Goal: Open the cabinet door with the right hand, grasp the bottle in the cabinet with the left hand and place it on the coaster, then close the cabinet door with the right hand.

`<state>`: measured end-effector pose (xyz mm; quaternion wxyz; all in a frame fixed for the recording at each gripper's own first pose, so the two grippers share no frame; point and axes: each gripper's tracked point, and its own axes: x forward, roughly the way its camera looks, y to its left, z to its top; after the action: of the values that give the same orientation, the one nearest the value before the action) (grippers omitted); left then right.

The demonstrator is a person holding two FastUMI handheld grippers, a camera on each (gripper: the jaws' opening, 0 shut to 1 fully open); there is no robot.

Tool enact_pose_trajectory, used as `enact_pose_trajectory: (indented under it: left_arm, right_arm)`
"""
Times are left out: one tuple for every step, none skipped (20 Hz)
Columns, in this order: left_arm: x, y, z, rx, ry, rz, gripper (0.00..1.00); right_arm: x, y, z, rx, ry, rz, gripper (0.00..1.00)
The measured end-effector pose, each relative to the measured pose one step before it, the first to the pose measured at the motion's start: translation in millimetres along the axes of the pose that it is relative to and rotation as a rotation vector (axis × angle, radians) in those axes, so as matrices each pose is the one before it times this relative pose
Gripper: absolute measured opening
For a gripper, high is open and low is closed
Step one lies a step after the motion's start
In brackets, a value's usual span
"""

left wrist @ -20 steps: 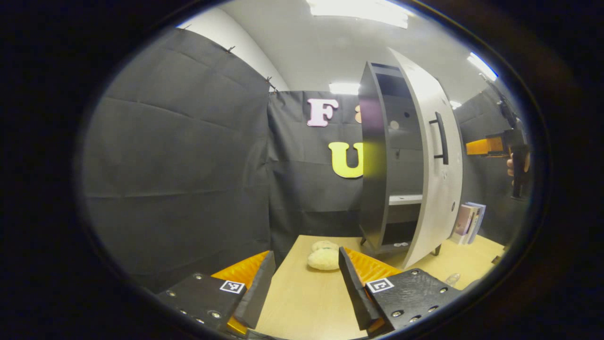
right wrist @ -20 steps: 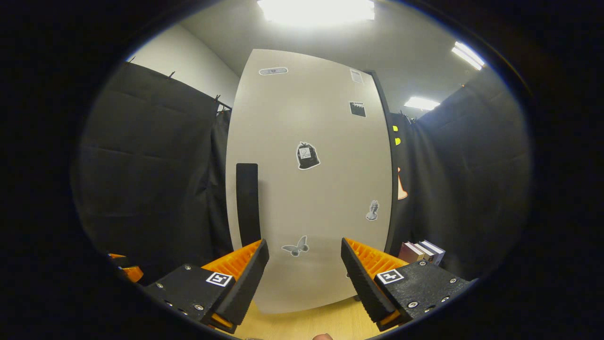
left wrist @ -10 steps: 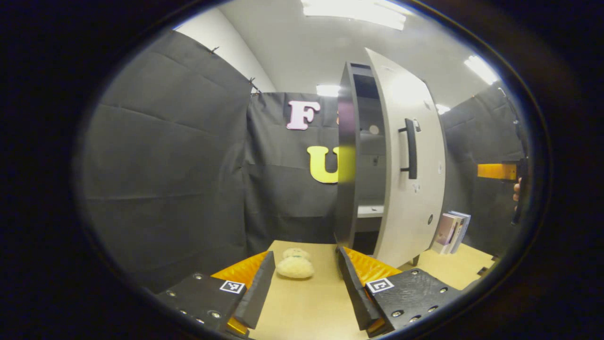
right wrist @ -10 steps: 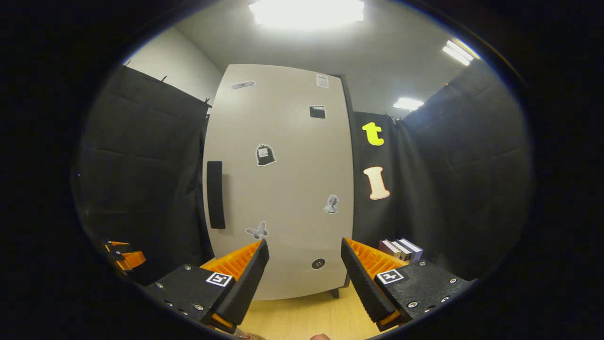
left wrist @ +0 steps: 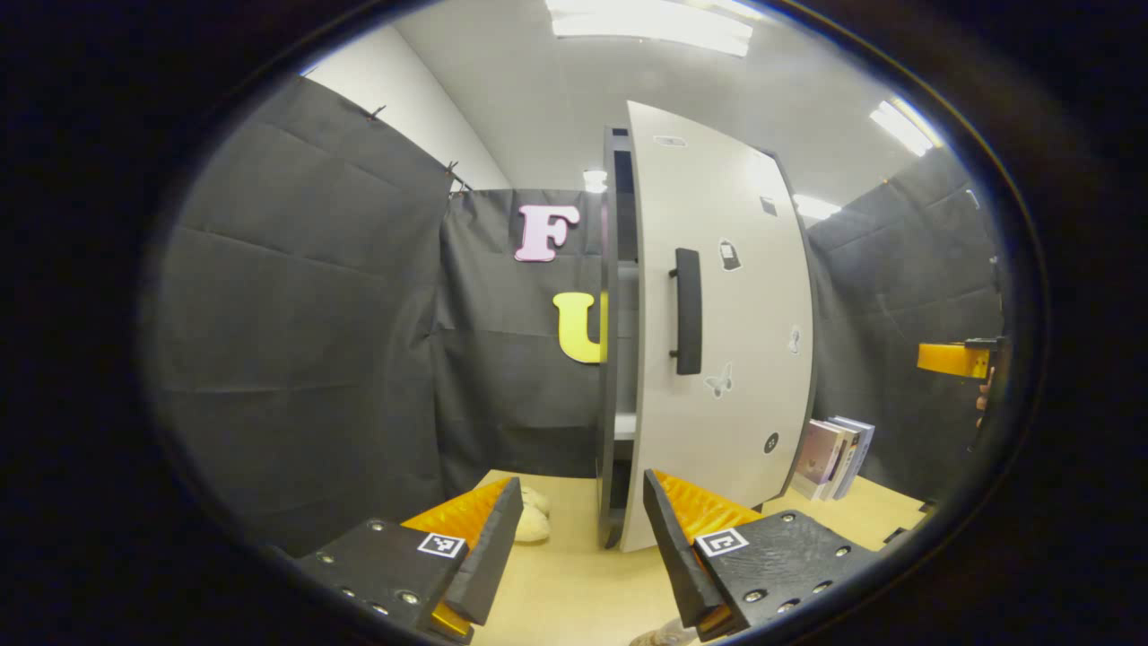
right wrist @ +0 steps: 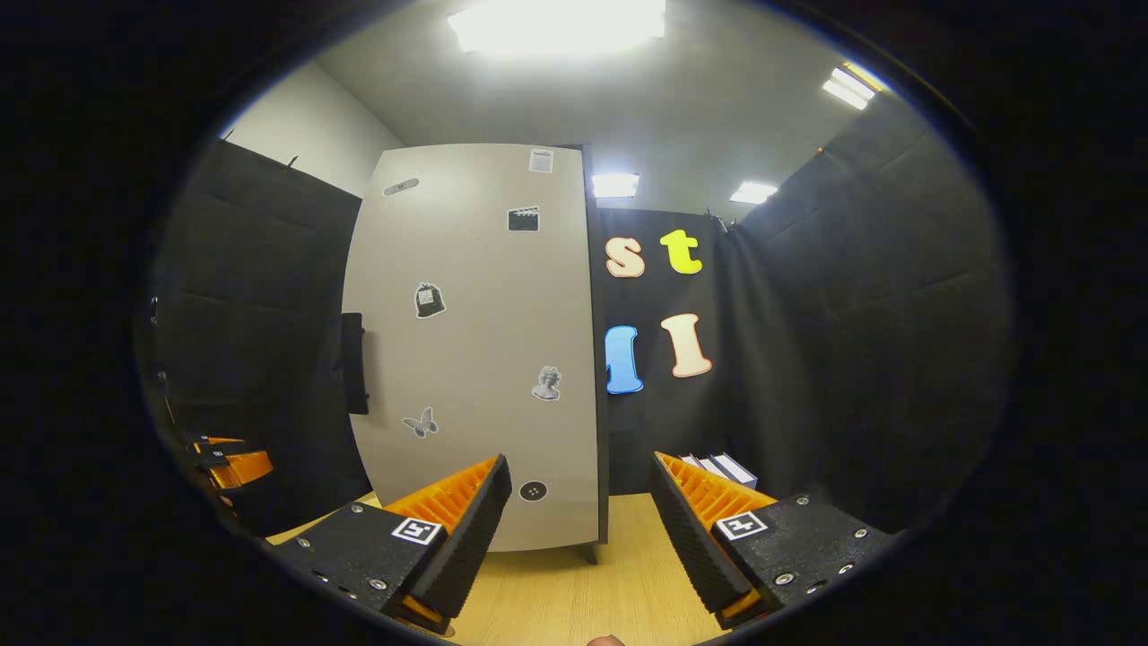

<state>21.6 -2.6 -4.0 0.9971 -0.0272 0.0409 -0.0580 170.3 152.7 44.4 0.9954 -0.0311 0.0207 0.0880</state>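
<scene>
Since the last second: the door (left wrist: 717,332) has swung from wide open to almost flush with the cabinet (left wrist: 611,341); a thin dark slit stays at its handle edge.
Meaning: I judge the closing step nearly done, with a last push perhaps needed.
Door: upright, long axis vertical, face toward the front of the table (left wrist: 574,583); handle (left wrist: 687,310) vertical at its left edge.
Right gripper (right wrist: 578,529): fingers spread, nothing between them, standing back from the door without touching it.
Left gripper (left wrist: 578,547): fingers spread, nothing held, low over the table's front edge, aimed at the door's handle edge.
Bottle: I cannot tell where it stands; the pale thing at the bottom rim of the left gripper view is too cut off to name.
Beside: books (left wrist: 834,446) right of the cabinet, plush (left wrist: 531,520) left.
</scene>
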Motion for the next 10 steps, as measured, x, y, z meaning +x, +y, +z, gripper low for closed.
enact_pose_trajectory:
  left_arm:
    - [0.24,-4.94,2.68,0.00521,-0.00417,0.00184,0.77]
    - [2.07,-5.52,2.1,0.00435,-0.00414,0.00429,0.8]
    - [1.29,-6.09,1.42,0.00274,-0.00069,0.00016,0.77]
    - [0.07,-5.1,1.65,0.00115,-0.00102,0.00065,0.77]
    - [0.4,-5.82,2.27,0.0028,-0.00039,-0.00361,0.77]
    - [0.68,-5.58,1.68,0.00429,-0.00184,-0.00099,0.72]
    - [1.32,-3.88,1.88,0.00544,-0.00373,-0.00021,0.77]
    - [0.15,-2.95,1.09,0.00522,-0.00218,0.00023,0.82]
    - [-0.25,-2.21,0.59,0.00412,0.00023,-0.00069,0.77]
    - [-0.33,-2.69,-0.75,0.00079,0.0025,-0.00081,0.78]
  right_arm:
    - [-2.09,-8.02,-0.43,-0.00237,0.00014,-0.00435,0.95]
    - [-1.98,-8.2,-0.92,-0.00318,-0.00012,-0.00657,0.95]
    - [-2.39,-7.78,-0.57,-0.0015,-0.00188,-0.00818,0.95]
    - [-1.25,-7.03,-1.3,0.00107,-0.00105,-0.00636,0.95]
    - [-1.76,-6.18,-1.32,0.00278,0.00092,-0.0071,0.95]
    - [-0.3,-5.91,-1.98,0.00293,0.00154,-0.00713,0.95]
    - [-0.82,-4.95,-1.02,0.00298,0.00043,-0.00669,0.95]
    - [-0.41,-3.83,-0.75,0.00395,-0.00027,-0.00506,0.95]
    - [0.09,-2.89,-0.61,0.00251,-0.00029,-0.00225,0.95]
    - [0.76,-3.31,-0.9,0.00006,0.00041,-0.00462,0.95]
